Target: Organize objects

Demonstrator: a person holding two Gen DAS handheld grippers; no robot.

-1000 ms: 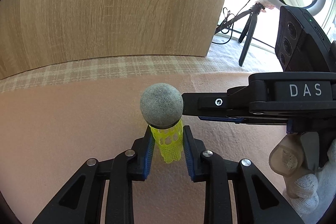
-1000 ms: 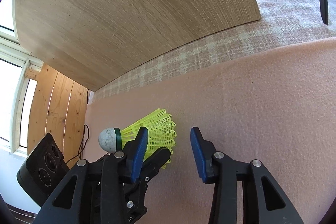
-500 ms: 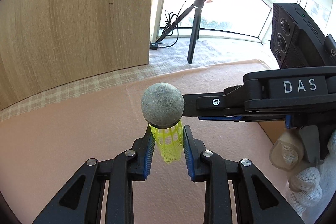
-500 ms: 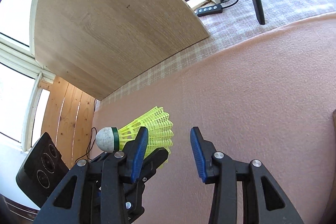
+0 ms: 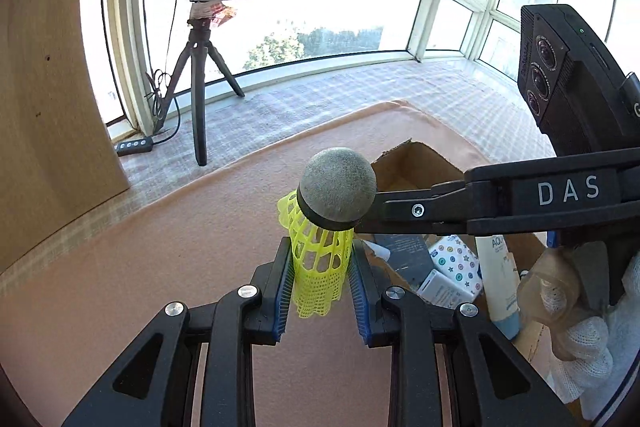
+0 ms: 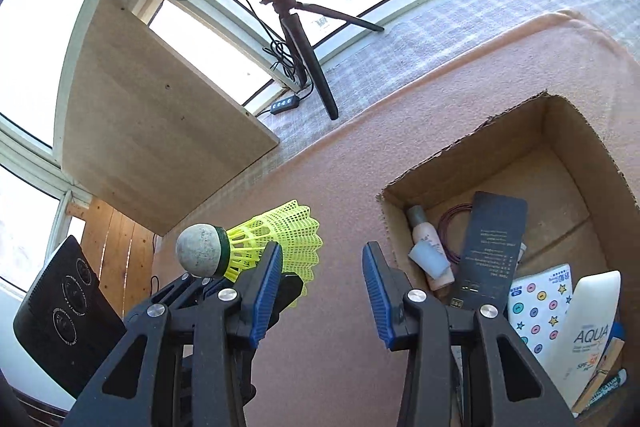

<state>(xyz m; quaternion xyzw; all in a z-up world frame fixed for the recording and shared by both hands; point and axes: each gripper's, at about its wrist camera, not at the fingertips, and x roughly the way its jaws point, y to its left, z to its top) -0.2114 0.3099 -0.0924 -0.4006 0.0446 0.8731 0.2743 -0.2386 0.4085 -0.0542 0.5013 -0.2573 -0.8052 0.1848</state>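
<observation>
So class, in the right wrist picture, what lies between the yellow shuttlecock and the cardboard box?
Only bare pink blanket, plus the empty right gripper reaching across it. The left gripper holds the shuttlecock short of the box.

box [image 6: 472,163] sits on the blanket [image 6: 328,163]; bottle [image 6: 430,255], card [image 6: 490,251], perhaps a tube [image 6: 588,331] inside it.

Both wrist views look down, sharing the cardboard box [image 6: 472,163].

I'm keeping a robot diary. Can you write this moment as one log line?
left claw: shut on shuttlecock | right claw: open, empty | cardboard box: nearby
</observation>
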